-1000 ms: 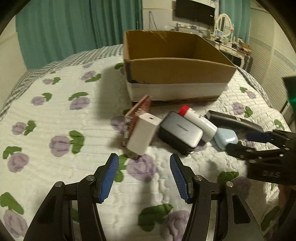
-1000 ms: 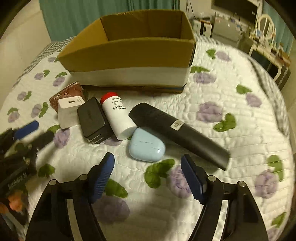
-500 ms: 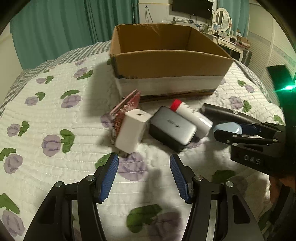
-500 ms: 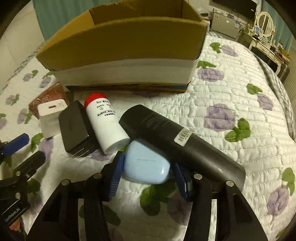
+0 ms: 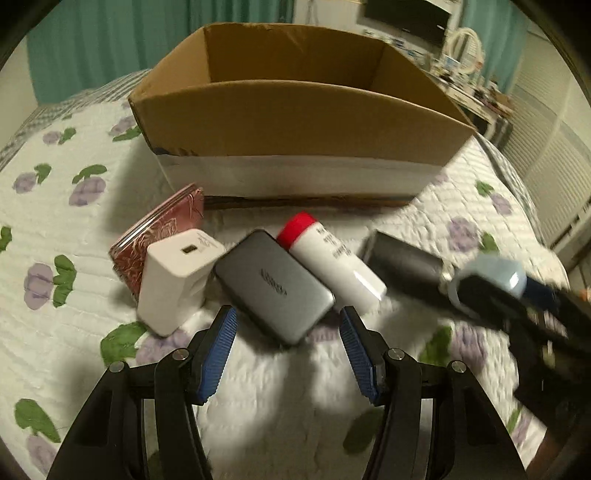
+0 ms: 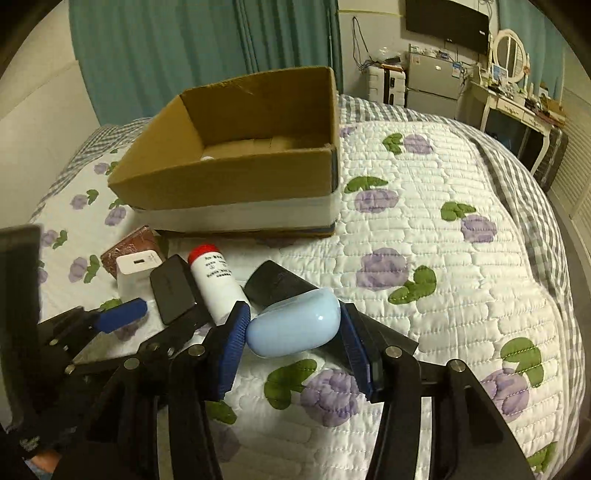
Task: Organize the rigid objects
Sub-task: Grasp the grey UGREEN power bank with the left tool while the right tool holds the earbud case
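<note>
The right gripper (image 6: pixel 293 328) clamps the pale blue case (image 6: pixel 295 323) clear of the bed (image 6: pixel 461 258), presumably bound for the cardboard box (image 6: pixel 236 177); the left gripper (image 5: pixel 288 332) hovers wide over the grey charger (image 5: pixel 275 286).

Looks like somebody's bedroom: a bed (image 6: pixel 461 177) with a flowery quilt (image 6: pixel 443 258), teal curtains (image 6: pixel 184 48) behind it, a wall TV (image 6: pixel 447 20), a small fridge (image 6: pixel 432 79) and a white dressing table (image 6: pixel 517 99) with a round mirror (image 6: pixel 511 53).
</note>
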Tool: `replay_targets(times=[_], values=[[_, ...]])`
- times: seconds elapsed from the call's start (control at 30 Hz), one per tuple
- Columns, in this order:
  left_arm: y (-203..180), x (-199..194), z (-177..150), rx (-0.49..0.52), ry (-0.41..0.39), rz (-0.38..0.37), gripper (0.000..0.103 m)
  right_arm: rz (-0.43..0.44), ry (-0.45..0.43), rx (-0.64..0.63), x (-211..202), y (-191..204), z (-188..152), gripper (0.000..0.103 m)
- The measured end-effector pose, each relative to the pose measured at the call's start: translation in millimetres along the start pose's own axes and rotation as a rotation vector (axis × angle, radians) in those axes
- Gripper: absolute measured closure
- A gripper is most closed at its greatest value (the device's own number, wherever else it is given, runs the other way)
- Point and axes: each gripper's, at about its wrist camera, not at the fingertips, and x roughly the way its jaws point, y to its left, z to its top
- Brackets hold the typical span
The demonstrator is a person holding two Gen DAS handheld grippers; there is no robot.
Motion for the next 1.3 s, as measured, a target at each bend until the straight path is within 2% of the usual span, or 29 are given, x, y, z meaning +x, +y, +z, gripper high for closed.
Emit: replay_targets(times=[0.23, 0.5, 0.6, 0.73, 0.77, 0.87, 0.93, 0.97, 1.0, 1.1, 1.3], values=[[3.2, 11.3, 9.9, -0.094, -0.016, 0.027, 0.038, 0.011, 0.014, 0.004, 7.3, -3.1, -2.7, 0.053], [25.3, 3.1, -3.6, -0.076, 0.037, -0.004, 0.037, -0.001, 0.026, 0.005, 8.0, -3.9, -4.5, 0.053], [29.5, -4.7, -3.9, -0.074, 0.056, 0.015, 0.037, -0.004, 0.024, -0.005, 6.4, -1.7, -4.6, 0.053], [23.9, 6.7, 0.8, -0.096, 0.095, 0.024, 0.037, -0.005, 0.023, -0.007, 5.4, -1.0, -5.0, 0.053], [18.6, 12.5, 5.0, -0.103, 0.107, 0.032, 0.038, -0.005, 0.024, -0.006, 5.6, -1.3, -5.2, 0.053], [5.6, 31.7, 16.1, -0.09, 0.123, 0.118, 0.038, -0.007, 0.027, -0.008, 7.1, -0.9, -5.3, 0.053], [7.2, 41.5, 16.9, -0.108, 0.132, 0.121, 0.038, -0.006, 0.03, -0.008, 8.9, -1.0, -5.6, 0.053], [8.3, 39.8, 16.2, -0.115, 0.123, 0.108, 0.041, -0.005, 0.031, -0.006, 9.7, -1.2, -5.7, 0.053], [7.7, 36.6, 15.1, -0.102, 0.109, 0.103, 0.05, -0.004, 0.031, -0.004, 10.9, -1.9, -5.8, 0.053], [4.7, 25.8, 8.2, -0.048, 0.095, 0.083, 0.055, 0.001, 0.034, -0.006, 14.5, -1.1, -5.8, 0.053], [10.4, -8.0, -11.7, -0.01, 0.079, 0.028, 0.061, -0.012, 0.023, -0.048, 9.8, 8.4, -2.0, 0.053]])
